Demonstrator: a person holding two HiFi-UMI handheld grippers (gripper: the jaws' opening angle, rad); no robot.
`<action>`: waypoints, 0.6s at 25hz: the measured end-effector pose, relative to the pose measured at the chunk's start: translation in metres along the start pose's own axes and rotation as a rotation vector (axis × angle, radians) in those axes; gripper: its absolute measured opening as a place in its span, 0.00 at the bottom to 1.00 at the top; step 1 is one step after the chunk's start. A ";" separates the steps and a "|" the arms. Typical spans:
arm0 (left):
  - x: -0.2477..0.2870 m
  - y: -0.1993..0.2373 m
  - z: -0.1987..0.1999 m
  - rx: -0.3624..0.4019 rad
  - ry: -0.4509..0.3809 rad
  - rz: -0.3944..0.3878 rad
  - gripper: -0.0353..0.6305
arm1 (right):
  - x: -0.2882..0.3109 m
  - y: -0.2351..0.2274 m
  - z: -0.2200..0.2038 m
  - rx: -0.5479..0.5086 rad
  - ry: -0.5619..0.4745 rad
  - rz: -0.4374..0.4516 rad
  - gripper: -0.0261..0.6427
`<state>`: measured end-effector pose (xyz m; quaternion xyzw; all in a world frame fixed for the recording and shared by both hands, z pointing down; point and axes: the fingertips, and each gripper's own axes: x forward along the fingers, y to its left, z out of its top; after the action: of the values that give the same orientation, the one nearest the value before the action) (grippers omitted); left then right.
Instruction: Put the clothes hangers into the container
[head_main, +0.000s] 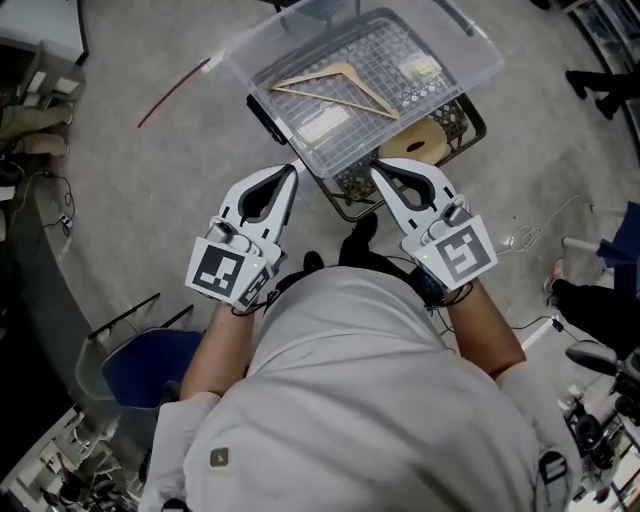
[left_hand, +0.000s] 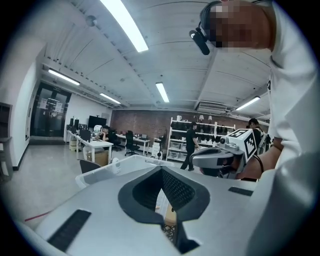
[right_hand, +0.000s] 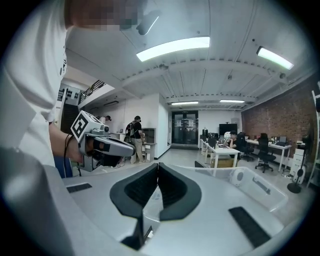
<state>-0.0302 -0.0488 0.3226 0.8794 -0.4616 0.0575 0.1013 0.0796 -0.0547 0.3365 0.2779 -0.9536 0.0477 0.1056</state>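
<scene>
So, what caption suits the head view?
Left gripper and right gripper, both shut and empty, near a clear container holding a wooden hanger.

No print is legible; the labels (head_main: 420, 68) inside the clear container (head_main: 484, 62) are too small to read.

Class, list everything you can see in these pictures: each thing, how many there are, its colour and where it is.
wooden clothes hanger: one, pale wood, lying inside the container
container: one, clear plastic, on top of the wire basket, ahead of both claws
wire basket: one, dark, under the container
round object: one, tan, in the wire basket; what it is cannot be told
rod: one, red, on the floor left of the container
bin: one, blue, on the floor at the lower left
cable: one, white, on the floor at the right
other people: several, dark clothes, far back in the room
left claw: one, white, shut, empty
right claw: one, white, shut, empty
</scene>
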 end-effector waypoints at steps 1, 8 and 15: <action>-0.007 -0.001 0.000 0.002 -0.003 -0.007 0.08 | -0.002 0.006 0.001 -0.002 -0.003 -0.009 0.07; -0.059 -0.012 0.000 0.017 -0.034 -0.064 0.08 | -0.022 0.055 0.008 -0.021 -0.016 -0.083 0.07; -0.123 -0.021 -0.005 0.023 -0.055 -0.112 0.08 | -0.039 0.119 0.005 -0.088 -0.028 -0.120 0.07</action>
<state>-0.0823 0.0623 0.3012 0.9061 -0.4137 0.0329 0.0817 0.0464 0.0648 0.3188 0.3303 -0.9378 -0.0045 0.1069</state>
